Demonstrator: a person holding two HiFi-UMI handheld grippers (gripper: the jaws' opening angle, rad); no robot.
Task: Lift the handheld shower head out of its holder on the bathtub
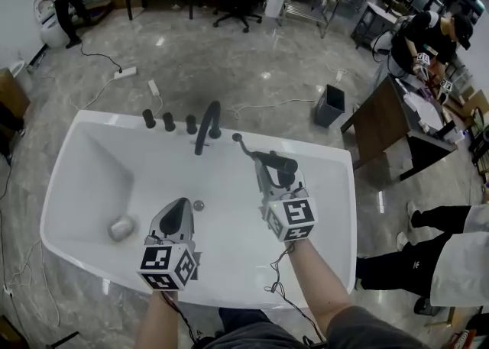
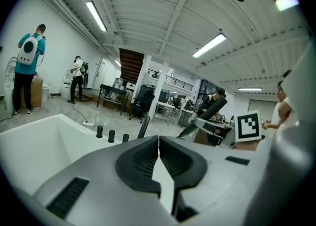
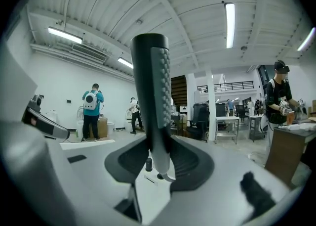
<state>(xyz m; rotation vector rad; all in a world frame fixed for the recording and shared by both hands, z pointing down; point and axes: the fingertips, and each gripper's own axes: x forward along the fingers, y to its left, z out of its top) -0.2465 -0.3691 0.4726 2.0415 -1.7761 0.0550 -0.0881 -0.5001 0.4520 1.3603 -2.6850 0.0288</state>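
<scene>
Bathtub [image 1: 99, 117], white and with no water showing, fills the middle of the head view. A black faucet [image 1: 208, 126] and three knobs [image 1: 169, 121] stand along its far rim. Inside lie only a drain [image 1: 199, 205] and a small grey lump [image 1: 121, 227] toward the left end. Beyond it on the floor stands a dark bin [image 1: 330, 105], its contents too small to tell. The right gripper [image 1: 275, 181] is clamped on the shower head [image 3: 153, 96], a slim black wand. In the right gripper view its jaws pinch the pale lower stem, so the dotted nozzle face stands upright above them. That low grip probably serves to draw the wand straight up out of its socket. The stem's lower end hangs above the white rim, close to a dark hole [image 3: 160, 176] that I take for the holder, so the lift looks done or nearly so. The left gripper [image 1: 182, 206] hovers over the tub's near side, jaws pressed together on nothing. It is likely kept aside because one claw is enough for so light a thing.
</scene>
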